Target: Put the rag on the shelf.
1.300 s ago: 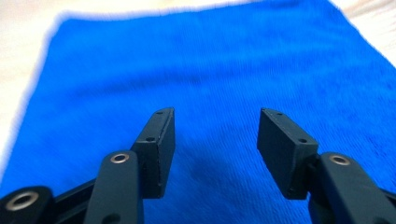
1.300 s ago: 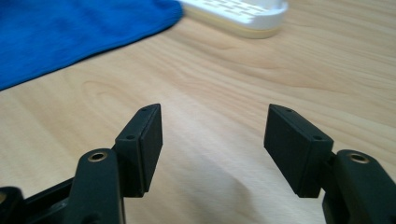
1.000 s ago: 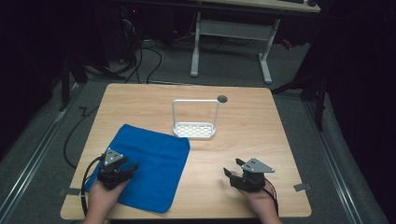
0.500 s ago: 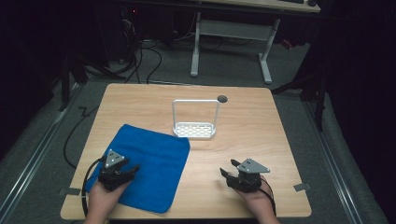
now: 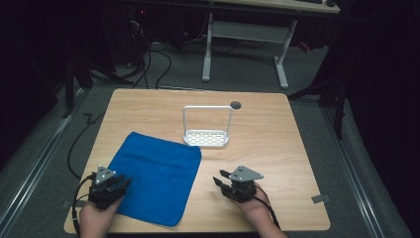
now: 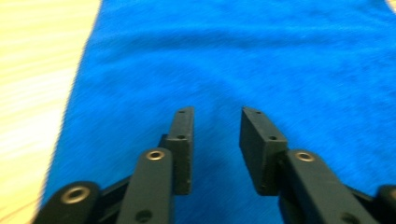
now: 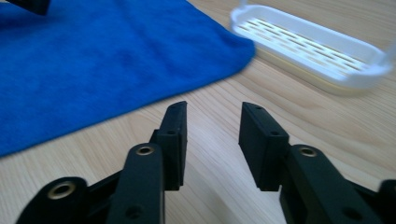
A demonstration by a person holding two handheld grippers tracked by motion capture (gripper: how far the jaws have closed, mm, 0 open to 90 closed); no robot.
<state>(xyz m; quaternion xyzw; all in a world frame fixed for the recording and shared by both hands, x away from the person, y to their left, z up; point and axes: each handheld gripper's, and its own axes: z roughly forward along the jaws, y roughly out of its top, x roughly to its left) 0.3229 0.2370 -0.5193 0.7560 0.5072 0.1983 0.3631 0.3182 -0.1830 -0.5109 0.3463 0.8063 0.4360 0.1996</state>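
Right claw [image 5: 221, 181] shifted toward cloth [image 5: 153, 173].

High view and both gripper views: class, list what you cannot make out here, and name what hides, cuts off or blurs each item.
1. Cloth: its near-left corner lies under the left claw in the high view.
2. Rack: blurred in the right gripper view, its handle cut off by the top edge.
3. Dark round spot on the table: too small in the high view to identify.
4. Room beyond the table: too dark.
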